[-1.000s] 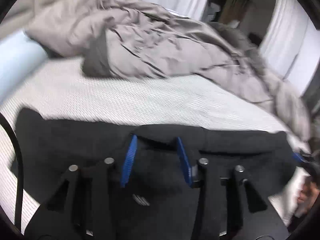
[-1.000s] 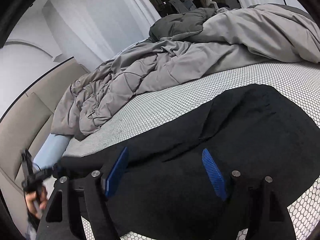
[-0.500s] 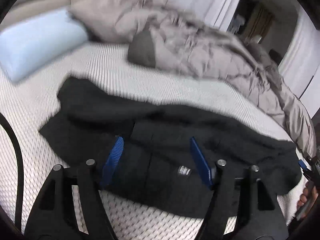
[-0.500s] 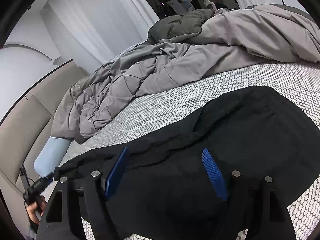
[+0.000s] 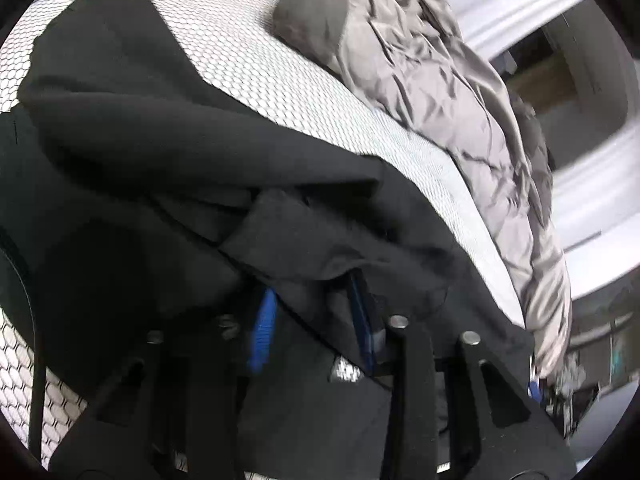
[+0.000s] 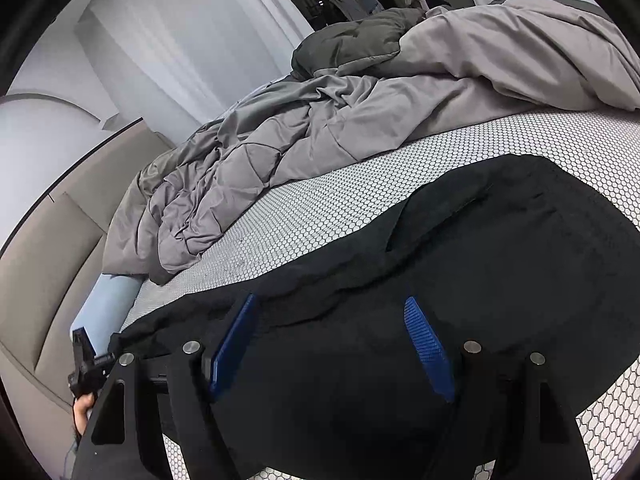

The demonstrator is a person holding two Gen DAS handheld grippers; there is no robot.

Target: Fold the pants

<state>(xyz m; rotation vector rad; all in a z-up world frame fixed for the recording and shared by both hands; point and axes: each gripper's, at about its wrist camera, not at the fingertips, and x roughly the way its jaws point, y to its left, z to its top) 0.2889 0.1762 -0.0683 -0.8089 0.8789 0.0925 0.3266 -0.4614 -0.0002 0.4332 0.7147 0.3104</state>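
A: Left cam: left gripper (image 5: pixel 312 320) has its blue pads buried in bunched black pants (image 5: pixel 168 152) on the bed (image 5: pixel 280 64), pinching a fold.

B: Right cam shows them lying flatter; right gripper (image 6: pixel 332 344) spread wide, holding nothing. Grey duvet (image 6: pixel 320 136) behind.

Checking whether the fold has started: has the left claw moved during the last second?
Yes. The left claw tilted and dropped into the black fabric pants; the grey quilted comforter swung upper right.

A: Our 2 views sit low, right over the black pants (image 5: pixel 168 132), looking forward between their fingers.

B: We share the grey duvet (image 6: pixel 360 120) and honeycomb mattress (image 6: pixel 304 216), facing across the bed.
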